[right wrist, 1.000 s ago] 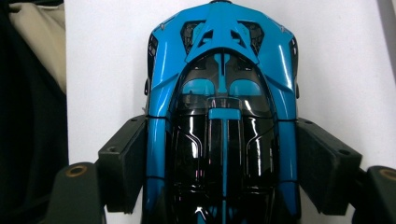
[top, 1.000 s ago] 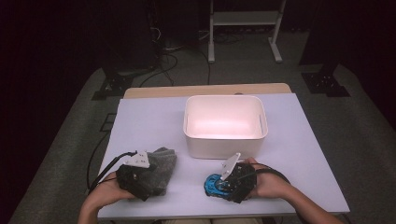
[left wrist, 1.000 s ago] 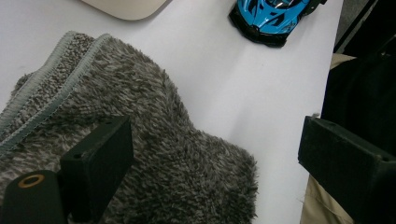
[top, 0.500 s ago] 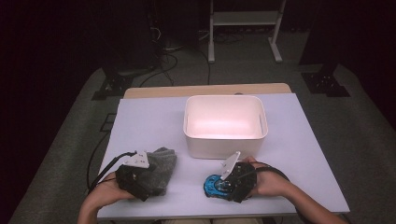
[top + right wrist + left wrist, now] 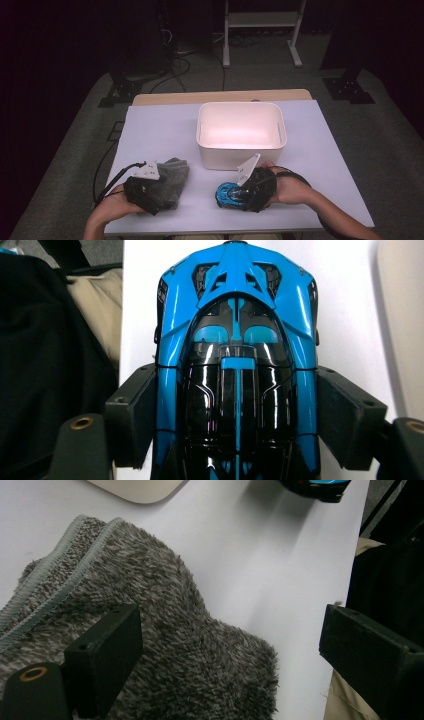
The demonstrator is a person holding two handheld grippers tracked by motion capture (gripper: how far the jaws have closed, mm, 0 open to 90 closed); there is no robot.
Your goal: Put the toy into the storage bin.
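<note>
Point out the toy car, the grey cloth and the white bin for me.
toy car (image 5: 235, 375), right gripper view, on its black cabin roof.
grey cloth (image 5: 165, 625), left gripper view, on its fuzzy middle.
white bin (image 5: 241, 156), high view, on its near outer wall.

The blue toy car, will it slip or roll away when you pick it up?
The blue toy car looks glossy and hard, so it may slip a little. The right claw presses both its sides, so it probably stays put. Set down, it could roll.
</note>
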